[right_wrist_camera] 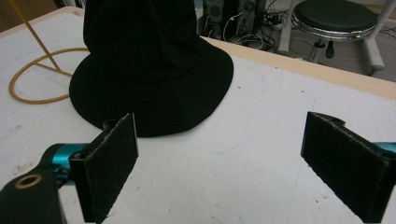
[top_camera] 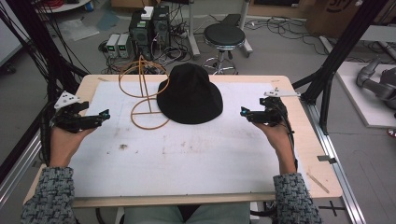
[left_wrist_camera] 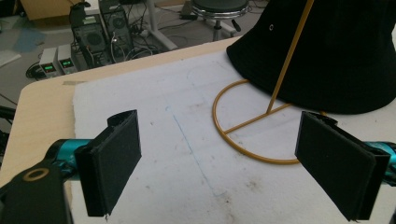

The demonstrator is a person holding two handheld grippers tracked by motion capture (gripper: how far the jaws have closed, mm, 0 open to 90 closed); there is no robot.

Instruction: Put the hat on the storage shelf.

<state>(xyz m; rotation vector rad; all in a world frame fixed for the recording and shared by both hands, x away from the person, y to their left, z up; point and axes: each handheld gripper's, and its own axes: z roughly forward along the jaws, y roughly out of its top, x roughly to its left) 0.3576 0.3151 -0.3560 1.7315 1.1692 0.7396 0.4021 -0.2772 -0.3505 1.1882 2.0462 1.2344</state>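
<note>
A black bucket hat (top_camera: 189, 94) lies brim down on the white mat (top_camera: 187, 149) at the back middle of the table. Just left of it stands a thin orange wire hat stand (top_camera: 142, 88), its ring base (left_wrist_camera: 243, 126) on the mat. My left gripper (top_camera: 106, 114) hovers at the left side of the mat, pointing toward the stand, jaws wide apart and empty (left_wrist_camera: 224, 163). My right gripper (top_camera: 243, 112) is held at the right, aimed at the hat (right_wrist_camera: 149, 65), also open with nothing between its pads (right_wrist_camera: 224, 168).
The mat covers most of a wooden table (top_camera: 308, 154). Behind the table are a round black stool (top_camera: 224, 37), computer towers (top_camera: 149, 28) and tangled cables on the floor. Black frame posts (top_camera: 345, 46) stand at the right.
</note>
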